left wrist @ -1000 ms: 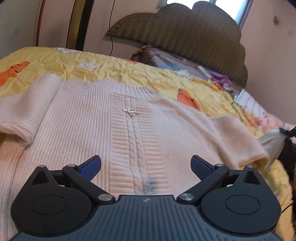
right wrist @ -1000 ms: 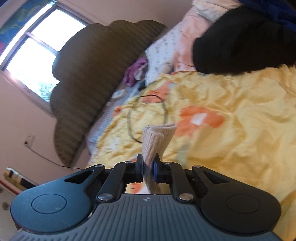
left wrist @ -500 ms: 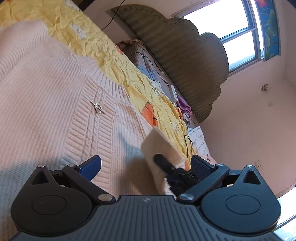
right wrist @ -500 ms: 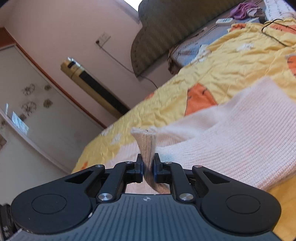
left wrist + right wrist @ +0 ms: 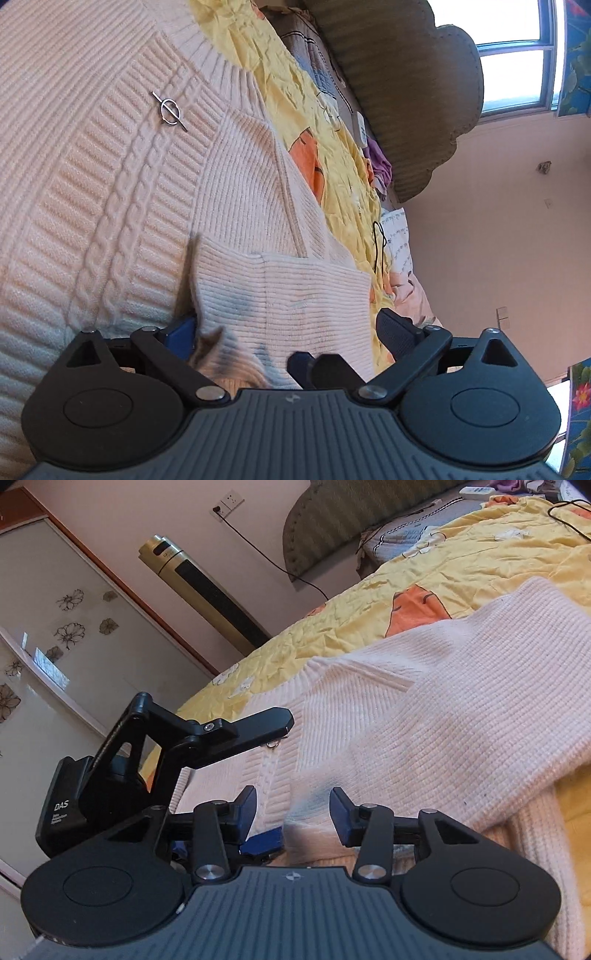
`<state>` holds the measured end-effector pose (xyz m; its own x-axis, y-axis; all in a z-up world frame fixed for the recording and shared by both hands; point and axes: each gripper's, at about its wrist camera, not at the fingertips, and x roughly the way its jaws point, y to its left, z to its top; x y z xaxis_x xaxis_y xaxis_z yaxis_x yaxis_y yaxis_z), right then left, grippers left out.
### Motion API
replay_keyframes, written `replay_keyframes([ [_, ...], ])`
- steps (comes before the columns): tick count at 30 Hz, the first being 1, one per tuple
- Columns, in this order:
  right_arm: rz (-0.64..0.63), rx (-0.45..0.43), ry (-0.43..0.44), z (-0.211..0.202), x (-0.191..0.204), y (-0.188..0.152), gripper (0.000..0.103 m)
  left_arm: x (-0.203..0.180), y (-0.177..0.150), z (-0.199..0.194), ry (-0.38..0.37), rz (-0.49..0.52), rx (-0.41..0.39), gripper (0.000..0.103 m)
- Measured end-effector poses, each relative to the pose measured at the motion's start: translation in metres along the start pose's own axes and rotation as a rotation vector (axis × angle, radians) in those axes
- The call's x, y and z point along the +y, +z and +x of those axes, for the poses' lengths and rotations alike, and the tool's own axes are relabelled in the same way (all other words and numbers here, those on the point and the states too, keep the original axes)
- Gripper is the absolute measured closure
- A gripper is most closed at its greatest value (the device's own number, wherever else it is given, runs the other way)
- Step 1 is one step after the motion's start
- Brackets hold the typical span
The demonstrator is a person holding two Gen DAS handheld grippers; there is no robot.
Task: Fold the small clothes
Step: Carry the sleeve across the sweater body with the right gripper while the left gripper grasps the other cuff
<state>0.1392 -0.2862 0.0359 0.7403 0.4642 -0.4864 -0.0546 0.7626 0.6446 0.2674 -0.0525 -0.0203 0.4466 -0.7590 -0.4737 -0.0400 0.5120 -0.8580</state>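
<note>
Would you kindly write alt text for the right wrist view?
The right hand-held gripper, jaws opening, has a folded pale pink ribbed knit sweater sleeve lying loose between them on a crumpled yellow bedspread; the left hand-held gripper reaches in alongside.

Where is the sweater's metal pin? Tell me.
In the left wrist view, the metal pin sits upper left on the sweater, atop its cable-knit strip, below the neckline.
</note>
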Motion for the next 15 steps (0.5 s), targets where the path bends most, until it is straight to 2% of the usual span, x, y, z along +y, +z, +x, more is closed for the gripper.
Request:
replay_keyframes([
  [2, 0.025, -0.015, 0.017, -0.015, -0.007, -0.002, 0.057, 0.001, -0.001, -0.001, 0.035, 0.003, -0.013, 0.029],
  [3, 0.038, -0.026, 0.019, -0.022, -0.012, -0.003, 0.057, 0.001, -0.001, -0.002, 0.049, 0.004, -0.014, 0.035],
  [5, 0.055, -0.055, -0.001, -0.038, -0.02, -0.003, 0.055, 0.0, -0.001, 0.0, 0.105, 0.025, -0.011, 0.06],
  [7, 0.075, -0.082, -0.027, -0.052, -0.029, -0.002, 0.05, -0.003, -0.001, 0.0, 0.139, 0.057, -0.011, 0.065],
  [8, 0.087, -0.093, -0.033, -0.058, -0.032, -0.002, 0.048, -0.005, -0.002, 0.001, 0.163, 0.075, -0.006, 0.081],
  [9, 0.102, -0.105, -0.042, -0.062, -0.038, -0.001, 0.045, -0.007, -0.004, 0.002, 0.206, 0.099, 0.007, 0.091],
  [13, 0.141, -0.14, -0.063, -0.075, -0.053, 0.001, 0.045, -0.024, -0.009, 0.001, 0.278, 0.221, 0.005, 0.093],
  [15, 0.153, -0.155, -0.069, -0.08, -0.057, 0.003, 0.045, -0.04, -0.012, -0.008, 0.304, 0.313, -0.034, 0.093],
])
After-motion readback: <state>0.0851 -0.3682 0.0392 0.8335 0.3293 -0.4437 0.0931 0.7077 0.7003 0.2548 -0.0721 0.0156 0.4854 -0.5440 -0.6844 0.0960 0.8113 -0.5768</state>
